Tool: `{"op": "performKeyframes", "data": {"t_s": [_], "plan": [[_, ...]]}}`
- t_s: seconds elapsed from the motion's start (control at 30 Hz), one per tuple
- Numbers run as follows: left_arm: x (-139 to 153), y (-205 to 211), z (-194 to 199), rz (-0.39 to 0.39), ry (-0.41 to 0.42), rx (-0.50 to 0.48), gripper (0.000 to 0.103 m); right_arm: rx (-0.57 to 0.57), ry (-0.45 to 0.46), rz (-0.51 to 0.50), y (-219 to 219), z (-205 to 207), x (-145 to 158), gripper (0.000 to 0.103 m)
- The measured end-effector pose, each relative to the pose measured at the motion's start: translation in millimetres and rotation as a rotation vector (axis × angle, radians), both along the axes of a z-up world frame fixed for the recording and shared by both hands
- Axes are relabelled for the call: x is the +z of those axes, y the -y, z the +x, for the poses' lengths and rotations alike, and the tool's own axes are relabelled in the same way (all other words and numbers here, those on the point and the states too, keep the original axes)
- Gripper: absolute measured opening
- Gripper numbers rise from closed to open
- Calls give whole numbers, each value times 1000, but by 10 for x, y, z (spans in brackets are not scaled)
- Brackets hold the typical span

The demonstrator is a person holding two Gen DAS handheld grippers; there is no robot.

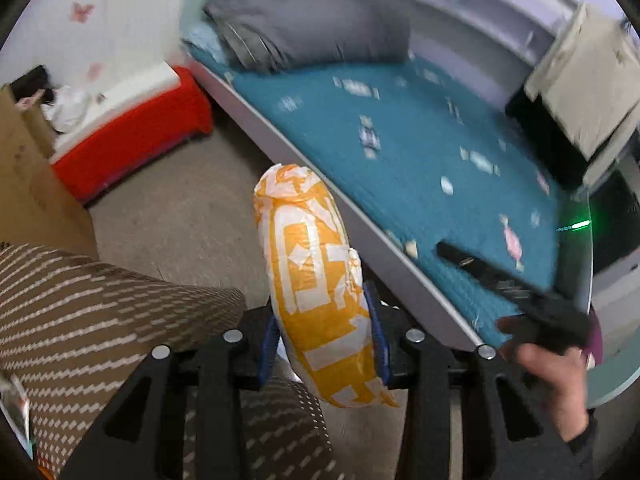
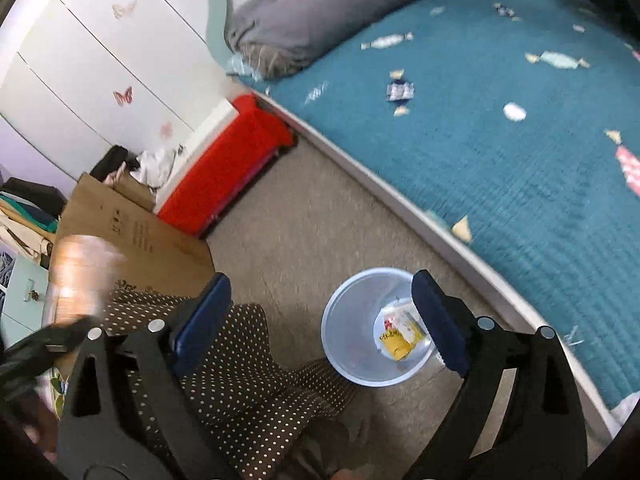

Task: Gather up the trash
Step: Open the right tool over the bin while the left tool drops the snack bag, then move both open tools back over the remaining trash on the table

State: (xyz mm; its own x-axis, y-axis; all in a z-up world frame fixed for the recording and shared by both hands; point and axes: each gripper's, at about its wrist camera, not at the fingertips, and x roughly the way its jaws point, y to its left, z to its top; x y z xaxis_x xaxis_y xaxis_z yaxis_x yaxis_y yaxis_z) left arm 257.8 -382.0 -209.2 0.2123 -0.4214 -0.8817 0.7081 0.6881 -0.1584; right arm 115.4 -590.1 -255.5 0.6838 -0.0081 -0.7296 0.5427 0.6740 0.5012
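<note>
One orange-and-white bag [image 1: 320, 280] stood lengthwise upright, clamped in the left gripper [image 1: 326, 344] near the bed's [image 1: 420, 160] edge. One bin [image 2: 356, 344] sat on the floor; the right gripper [image 2: 320, 320] gaped wide, empty.

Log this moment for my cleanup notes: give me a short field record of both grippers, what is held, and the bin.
left gripper: shut on orange-and-white wrapper
right gripper: open, empty, above the floor
bin: pale blue, upright on carpet beside the bed
bin contents: yellow packet and clear plastic
bed surface: teal cover with printed candy shapes
</note>
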Motion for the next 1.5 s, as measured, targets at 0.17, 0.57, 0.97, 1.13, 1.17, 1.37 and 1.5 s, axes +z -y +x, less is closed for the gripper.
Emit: {"op": "performKeyframes", "data": {"t_s": [0.17, 0.57, 0.97, 1.13, 1.17, 1.37, 1.5], "plan": [[-324, 367, 145, 77, -83, -30, 46, -15, 38, -22, 66, -149, 194, 92], [-109, 168, 239, 92, 6, 46, 91, -45, 50, -64, -168, -233, 386, 97], [828, -695, -197, -74, 229, 162, 91, 34, 109, -175, -797, -166, 1098, 97], [1109, -1053, -394, -119, 301, 191, 92, 123, 137, -217, -1225, -98, 1399, 97], [1168, -1157, -439, -126, 317, 199, 93, 143, 144, -222, -1315, -84, 1447, 97], [1328, -1709, -607, -145, 377, 245, 93, 258, 166, -259, -1875, 32, 1660, 97], [1314, -2124, -688, -137, 384, 289, 93, 338, 171, -261, -2215, 123, 1690, 97]]}}
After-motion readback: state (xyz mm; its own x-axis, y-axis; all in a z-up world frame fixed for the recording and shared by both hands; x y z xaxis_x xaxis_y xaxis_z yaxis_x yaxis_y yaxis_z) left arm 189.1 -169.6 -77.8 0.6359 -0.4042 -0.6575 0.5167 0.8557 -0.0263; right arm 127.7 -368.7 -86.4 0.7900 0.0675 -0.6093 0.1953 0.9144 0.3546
